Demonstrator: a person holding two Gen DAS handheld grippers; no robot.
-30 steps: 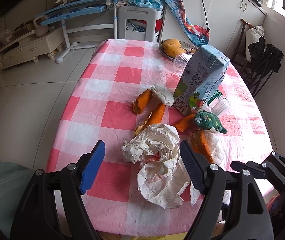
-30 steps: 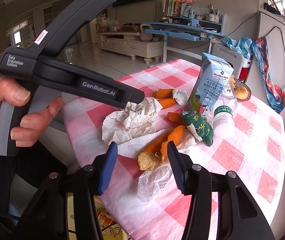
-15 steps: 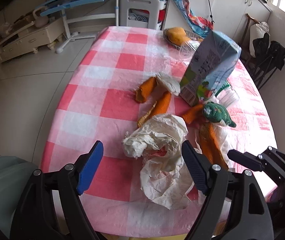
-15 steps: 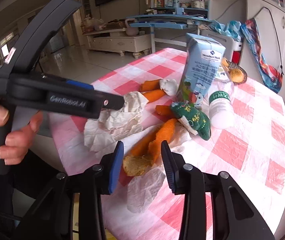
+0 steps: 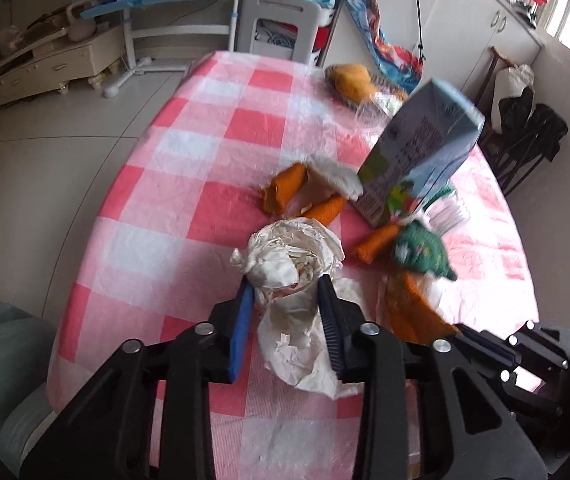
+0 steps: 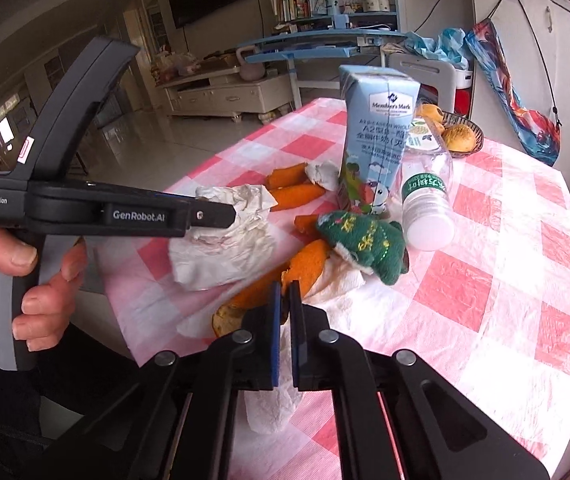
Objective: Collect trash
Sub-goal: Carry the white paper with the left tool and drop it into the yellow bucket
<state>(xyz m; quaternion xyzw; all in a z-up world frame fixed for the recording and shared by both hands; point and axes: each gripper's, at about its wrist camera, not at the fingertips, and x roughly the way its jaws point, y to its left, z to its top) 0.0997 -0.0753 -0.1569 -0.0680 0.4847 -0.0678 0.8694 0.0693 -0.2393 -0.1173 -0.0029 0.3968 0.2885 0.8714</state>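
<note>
Left gripper (image 5: pixel 285 292) just clamped onto crumpled paper (image 5: pixel 285 256); right gripper (image 6: pixel 284 292) just pinched orange peel (image 6: pixel 309 260). Beyond: upright milk carton (image 6: pixel 373 136), basket (image 6: pixel 473 140) holding oranges (image 6: pixel 459 136).

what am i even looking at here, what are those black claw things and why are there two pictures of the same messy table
No robot arm here: a person holds a trigger-operated claw in each hand, and each claw carries a wide-angle camera looking along its two fingers. So you get one picture per hand.

The left-hand view shows the left claw; its jaws have just been closing and now squeeze the crumpled paper. The right-hand view shows the right claw, whose jaws have also just closed, pinching an orange peel lying on a white tissue. That view also catches the person's left hand gripping the other tool.

On the pink checked tablecloth lie more peels, a blue milk carton, a plastic bottle on its side and a green knitted toy.
</note>
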